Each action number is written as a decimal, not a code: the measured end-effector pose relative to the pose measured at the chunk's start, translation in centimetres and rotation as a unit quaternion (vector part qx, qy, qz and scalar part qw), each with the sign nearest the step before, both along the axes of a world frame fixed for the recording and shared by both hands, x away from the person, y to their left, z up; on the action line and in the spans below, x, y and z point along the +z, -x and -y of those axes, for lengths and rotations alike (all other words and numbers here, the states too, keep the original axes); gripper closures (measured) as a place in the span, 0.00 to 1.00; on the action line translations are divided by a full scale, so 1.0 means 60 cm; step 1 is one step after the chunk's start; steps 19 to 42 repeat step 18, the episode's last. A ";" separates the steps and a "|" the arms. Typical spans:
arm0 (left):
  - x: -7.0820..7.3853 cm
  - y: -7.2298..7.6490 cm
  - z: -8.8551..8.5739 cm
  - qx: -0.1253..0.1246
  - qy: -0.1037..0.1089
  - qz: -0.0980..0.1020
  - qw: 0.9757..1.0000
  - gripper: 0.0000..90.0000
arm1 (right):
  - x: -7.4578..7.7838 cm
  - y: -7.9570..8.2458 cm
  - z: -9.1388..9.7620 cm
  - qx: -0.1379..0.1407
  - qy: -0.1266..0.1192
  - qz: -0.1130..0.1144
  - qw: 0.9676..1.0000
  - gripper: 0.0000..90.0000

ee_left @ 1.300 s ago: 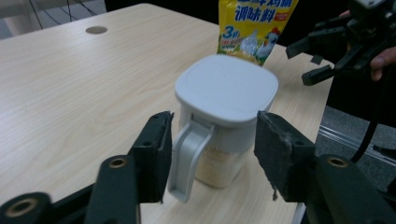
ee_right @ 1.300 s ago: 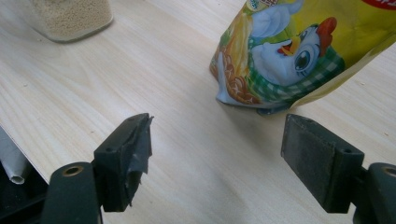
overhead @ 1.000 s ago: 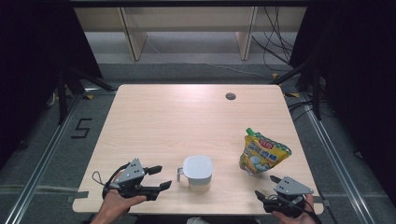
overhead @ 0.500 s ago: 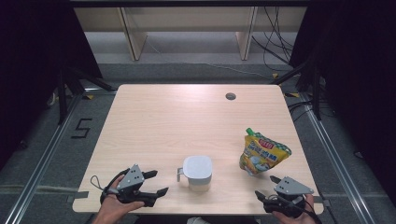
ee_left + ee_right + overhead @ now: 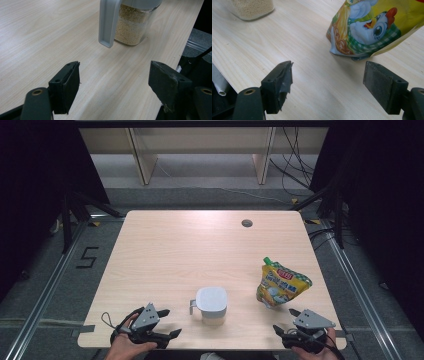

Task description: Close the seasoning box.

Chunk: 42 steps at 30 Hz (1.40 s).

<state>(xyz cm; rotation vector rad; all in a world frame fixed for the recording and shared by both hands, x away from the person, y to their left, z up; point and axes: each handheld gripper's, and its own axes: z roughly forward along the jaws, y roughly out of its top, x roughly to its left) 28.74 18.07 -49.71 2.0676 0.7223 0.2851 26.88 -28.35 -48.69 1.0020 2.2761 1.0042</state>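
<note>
Two pairs of jaws stand wide and empty: left gripper (image 5: 162, 335), its jaws just opened further and now lower at the near-left table (image 5: 165, 250) edge, faces the lidded grain jar (image 5: 211, 305); right gripper (image 5: 286, 332) faces the yellow pouch (image 5: 280, 286), suggesting both grasps pending.

1. The left gripper (image 5: 167, 322) sits at the near left edge of the high view, held in the person's left hand (image 5: 125, 345), pointing right.
2. Its jaws have just been opening; they stand wide apart with nothing between them.
3. The right gripper (image 5: 285, 320) sits at the near right edge, in the right hand (image 5: 312, 351).
4. Its jaws also stand wide apart, gripping nothing.
</note>
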 end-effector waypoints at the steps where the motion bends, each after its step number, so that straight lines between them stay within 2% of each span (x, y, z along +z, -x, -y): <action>1: -0.002 0.001 0.001 0.004 0.005 0.001 1.000 0.27 | -0.001 -0.001 0.000 0.005 -0.002 -0.005 1.000 0.27; 2: -0.001 -0.003 -0.002 -0.007 -0.012 0.005 1.000 0.27 | -0.001 -0.001 0.000 0.005 -0.002 -0.006 1.000 0.27; 3: -0.003 -0.001 0.000 0.001 -0.003 0.001 1.000 0.27 | -0.001 -0.001 0.000 0.004 0.000 -0.005 1.000 0.27; 6: -0.002 -0.004 -0.001 -0.007 -0.009 0.010 1.000 0.26 | -0.001 0.000 0.000 -0.002 0.002 -0.006 1.000 0.27; 7: -0.002 -0.001 0.000 0.002 -0.001 -0.002 1.000 0.26 | -0.001 0.000 0.000 -0.002 0.002 -0.006 1.000 0.27; 9: -0.002 -0.004 -0.002 -0.006 -0.009 0.010 1.000 0.26 | -0.001 0.000 0.000 -0.002 0.001 -0.007 1.000 0.27; 11: -0.004 -0.004 0.000 -0.001 -0.002 0.009 1.000 0.26 | -0.002 0.000 0.000 -0.001 0.002 -0.007 1.000 0.27; 12: -0.003 -0.006 -0.002 -0.006 -0.011 0.009 1.000 0.26 | -0.002 0.000 0.000 -0.001 0.002 -0.007 1.000 0.27; 13: -0.004 -0.004 -0.001 0.003 -0.008 -0.005 1.000 0.26 | -0.002 0.000 0.000 -0.001 0.000 -0.007 1.000 0.27; 15: -0.004 -0.004 0.000 0.005 -0.004 -0.005 1.000 0.26 | -0.002 0.000 0.000 -0.001 -0.001 -0.010 1.000 0.27; 16: -0.006 -0.004 0.002 0.011 0.005 -0.002 1.000 0.26 | -0.002 0.002 -0.001 -0.009 -0.003 -0.016 1.000 0.27; 17: -0.005 -0.007 -0.001 0.004 -0.008 0.000 1.000 0.26 | -0.002 -0.001 0.002 -0.003 0.007 -0.001 1.000 0.27; 18: -0.007 -0.008 -0.001 0.008 -0.002 0.002 1.000 0.26 | -0.004 -0.003 0.004 0.003 0.012 0.003 1.000 0.27; 42: -0.007 -0.008 -0.001 0.008 -0.002 0.002 1.000 0.26 | -0.004 -0.003 0.004 0.003 0.012 0.003 1.000 0.27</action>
